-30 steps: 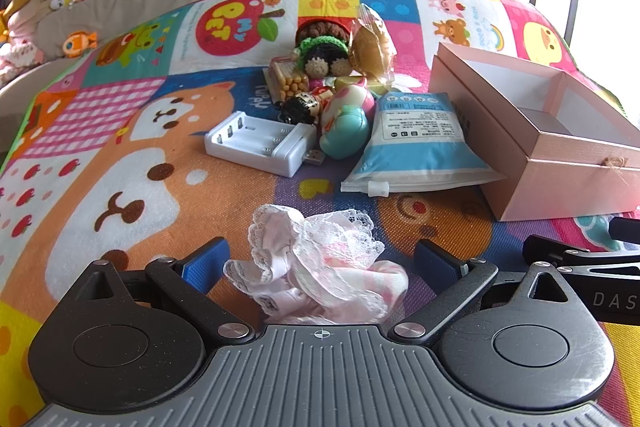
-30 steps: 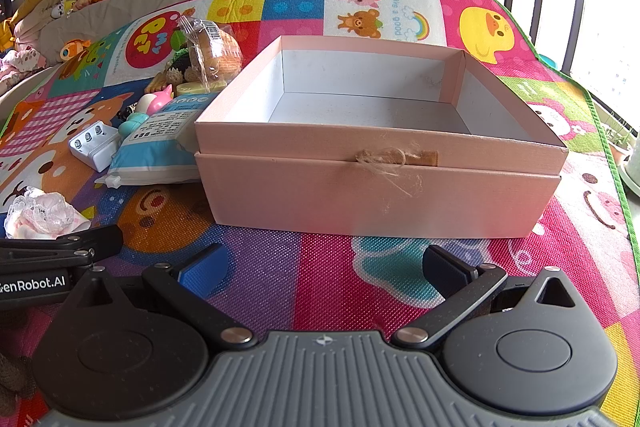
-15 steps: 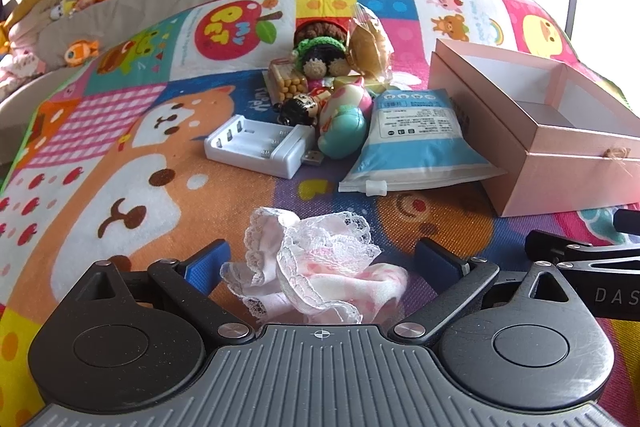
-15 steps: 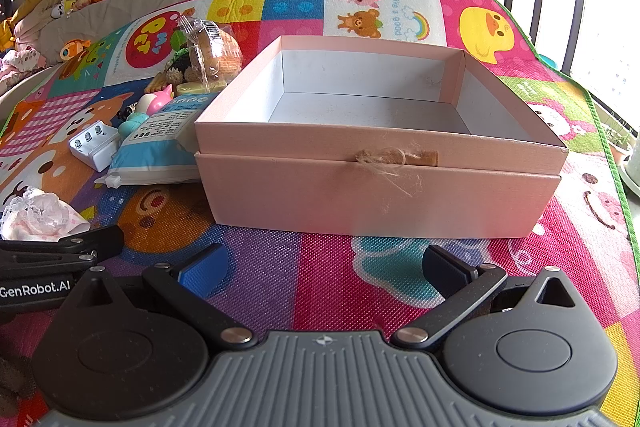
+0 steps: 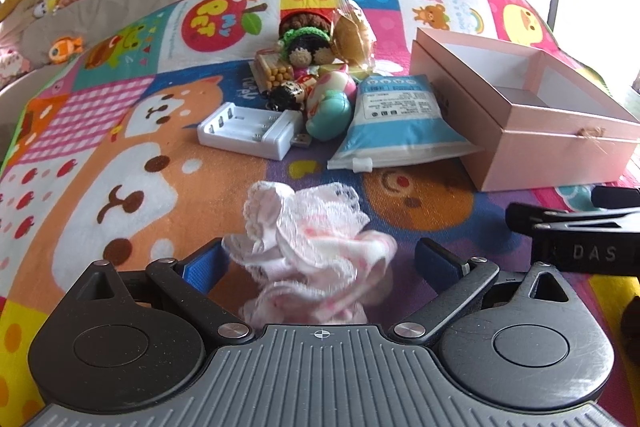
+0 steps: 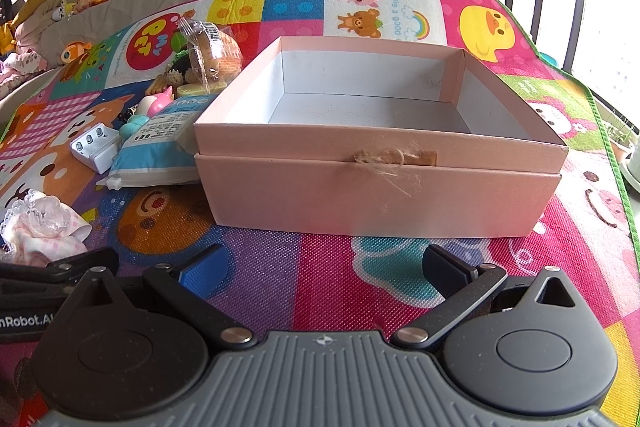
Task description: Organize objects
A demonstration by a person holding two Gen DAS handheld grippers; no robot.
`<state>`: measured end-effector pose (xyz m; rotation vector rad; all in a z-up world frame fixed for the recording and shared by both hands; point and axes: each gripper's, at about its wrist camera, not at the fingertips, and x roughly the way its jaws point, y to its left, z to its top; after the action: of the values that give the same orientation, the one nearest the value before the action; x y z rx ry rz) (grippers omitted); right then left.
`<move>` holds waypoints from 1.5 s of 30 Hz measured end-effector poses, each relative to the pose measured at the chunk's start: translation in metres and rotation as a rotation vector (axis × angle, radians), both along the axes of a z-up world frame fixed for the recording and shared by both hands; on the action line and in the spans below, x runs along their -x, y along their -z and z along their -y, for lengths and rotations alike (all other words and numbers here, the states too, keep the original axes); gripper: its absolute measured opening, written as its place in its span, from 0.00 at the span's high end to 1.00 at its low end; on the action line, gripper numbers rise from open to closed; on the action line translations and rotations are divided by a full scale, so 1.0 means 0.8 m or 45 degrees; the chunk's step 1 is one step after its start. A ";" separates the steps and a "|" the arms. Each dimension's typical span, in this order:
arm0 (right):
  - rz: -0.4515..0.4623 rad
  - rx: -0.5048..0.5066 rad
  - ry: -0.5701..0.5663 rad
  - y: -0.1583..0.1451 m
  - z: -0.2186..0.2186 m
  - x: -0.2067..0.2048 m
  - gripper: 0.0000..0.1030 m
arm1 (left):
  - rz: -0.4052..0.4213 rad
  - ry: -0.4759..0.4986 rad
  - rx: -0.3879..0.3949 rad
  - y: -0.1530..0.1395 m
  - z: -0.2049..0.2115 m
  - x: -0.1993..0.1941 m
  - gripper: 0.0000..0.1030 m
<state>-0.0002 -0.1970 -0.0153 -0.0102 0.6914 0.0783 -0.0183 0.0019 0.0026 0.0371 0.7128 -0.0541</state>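
Note:
A crumpled white and pink lace cloth (image 5: 308,247) lies on the colourful play mat between the wide-open fingers of my left gripper (image 5: 320,263); the fingers do not press it. It also shows in the right wrist view (image 6: 40,223) at the far left. An open pink box (image 6: 380,163) with a bare white inside stands right in front of my right gripper (image 6: 324,267), which is open and empty. The box also shows at the right of the left wrist view (image 5: 520,115).
Left of the box lies a pile: a white battery charger (image 5: 248,131), a blue and white pouch (image 5: 396,119), a pink and teal toy (image 5: 332,103), small dolls (image 5: 304,47) and a bagged bun (image 5: 352,31). Plush toys (image 6: 36,27) line the far left.
The left gripper has crept forward and a little right, so the lace cloth sits deeper between its fingers. The right gripper and the box have not moved.

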 end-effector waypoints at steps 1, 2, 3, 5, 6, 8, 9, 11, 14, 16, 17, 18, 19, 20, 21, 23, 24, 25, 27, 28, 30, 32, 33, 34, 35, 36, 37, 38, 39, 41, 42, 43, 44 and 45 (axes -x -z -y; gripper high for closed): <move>-0.005 0.004 -0.009 0.000 -0.001 -0.002 0.00 | -0.003 0.003 -0.001 0.000 0.000 0.001 0.01; -0.014 0.005 -0.022 -0.001 0.001 -0.001 0.00 | -0.005 0.007 -0.004 0.000 0.000 0.002 0.01; -0.029 0.004 -0.039 -0.001 0.002 0.000 0.00 | -0.007 0.010 -0.004 0.000 0.000 0.002 0.01; -0.057 0.009 -0.064 -0.004 0.005 0.004 0.00 | -0.010 0.013 -0.005 -0.001 0.000 0.002 0.01; -0.071 0.013 -0.072 -0.005 0.007 0.009 0.00 | -0.009 0.012 -0.005 -0.001 0.000 0.002 0.01; -0.090 0.020 -0.090 -0.006 0.011 0.020 0.00 | -0.009 0.012 -0.001 -0.001 -0.001 0.002 0.01; -0.094 0.017 -0.102 -0.006 0.014 0.025 0.00 | -0.008 0.014 -0.002 -0.001 0.000 0.001 0.01; -0.098 0.014 -0.126 -0.006 0.018 0.032 0.00 | -0.009 0.023 0.002 -0.002 -0.001 0.000 0.01; -0.099 0.014 -0.132 -0.006 0.019 0.035 0.00 | -0.015 0.036 0.038 -0.010 -0.007 0.001 0.04; -0.102 0.018 -0.131 -0.006 0.018 0.033 0.00 | 0.055 0.038 0.101 -0.028 -0.015 0.005 0.10; -0.102 0.019 -0.131 -0.006 0.017 0.033 0.00 | 0.124 0.043 0.134 -0.042 -0.019 0.006 0.14; -0.103 0.021 -0.131 -0.006 0.017 0.032 0.00 | 0.183 0.060 0.173 -0.055 -0.022 0.005 0.15; -0.103 0.021 -0.130 -0.006 0.016 0.033 0.00 | 0.225 0.090 0.222 -0.068 -0.023 0.000 0.15; -0.103 0.021 -0.129 -0.006 0.016 0.032 0.00 | 0.234 0.119 0.269 -0.076 -0.024 -0.009 0.14; -0.103 0.021 -0.130 -0.006 0.016 0.032 0.00 | 0.214 0.148 0.327 -0.084 -0.022 -0.025 0.14; -0.103 0.020 -0.130 -0.006 0.016 0.032 0.00 | 0.129 0.176 0.389 -0.084 -0.014 -0.061 0.14; -0.102 0.021 -0.129 -0.006 0.016 0.032 0.00 | 0.085 0.174 0.376 -0.079 -0.007 -0.079 0.15; -0.101 0.019 -0.129 -0.006 0.016 0.033 0.00 | 0.051 0.160 0.345 -0.074 0.000 -0.095 0.15; -0.100 0.019 -0.128 -0.005 0.016 0.034 0.00 | -0.027 0.154 0.296 -0.058 0.015 -0.125 0.15; -0.099 0.020 -0.128 -0.005 0.016 0.034 0.00 | -0.064 0.162 0.290 -0.050 0.021 -0.137 0.15; -0.098 0.021 -0.127 -0.006 0.015 0.034 0.00 | -0.075 0.163 0.255 -0.042 0.032 -0.150 0.13; -0.096 0.021 -0.126 -0.005 0.015 0.034 0.00 | -0.088 0.185 0.182 -0.036 0.044 -0.155 0.14; -0.095 0.022 -0.126 -0.005 0.015 0.035 0.00 | -0.085 0.198 0.169 -0.033 0.047 -0.155 0.15; -0.094 0.021 -0.127 -0.005 0.015 0.036 0.00 | -0.103 0.211 0.182 -0.031 0.047 -0.156 0.17; -0.093 0.021 -0.126 -0.005 0.015 0.036 0.00 | -0.137 0.223 0.221 -0.030 0.044 -0.157 0.32; -0.092 0.023 -0.126 -0.006 0.015 0.036 0.00 | -0.175 0.218 0.256 -0.028 0.040 -0.157 0.35; -0.093 0.025 -0.125 -0.006 0.014 0.036 0.00 | -0.183 0.219 0.264 -0.027 0.037 -0.155 0.38; -0.095 0.025 -0.125 -0.006 0.014 0.036 0.00 | -0.169 0.235 0.226 -0.028 0.036 -0.149 0.45; -0.098 0.024 -0.126 -0.006 0.014 0.035 0.00 | -0.154 0.253 0.206 -0.029 0.033 -0.143 0.46; -0.110 0.025 -0.133 -0.007 0.014 0.032 0.00 | -0.130 0.267 0.270 -0.037 0.013 -0.125 0.46; -0.116 0.024 -0.131 -0.007 0.014 0.032 0.00 | -0.105 0.273 0.317 -0.044 0.000 -0.113 0.46; -0.116 0.027 -0.128 -0.007 0.013 0.032 0.00 | -0.069 0.269 0.357 -0.053 -0.016 -0.099 0.46; -0.115 0.029 -0.128 -0.007 0.013 0.032 0.00 | -0.029 0.256 0.391 -0.063 -0.033 -0.084 0.46; -0.113 0.028 -0.128 -0.006 0.012 0.033 0.00 | 0.008 0.241 0.424 -0.071 -0.050 -0.068 0.46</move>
<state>-0.0263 -0.2069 -0.0104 -0.0629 0.7804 0.1682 0.0363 0.0421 0.0596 -0.2143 0.6848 -0.3527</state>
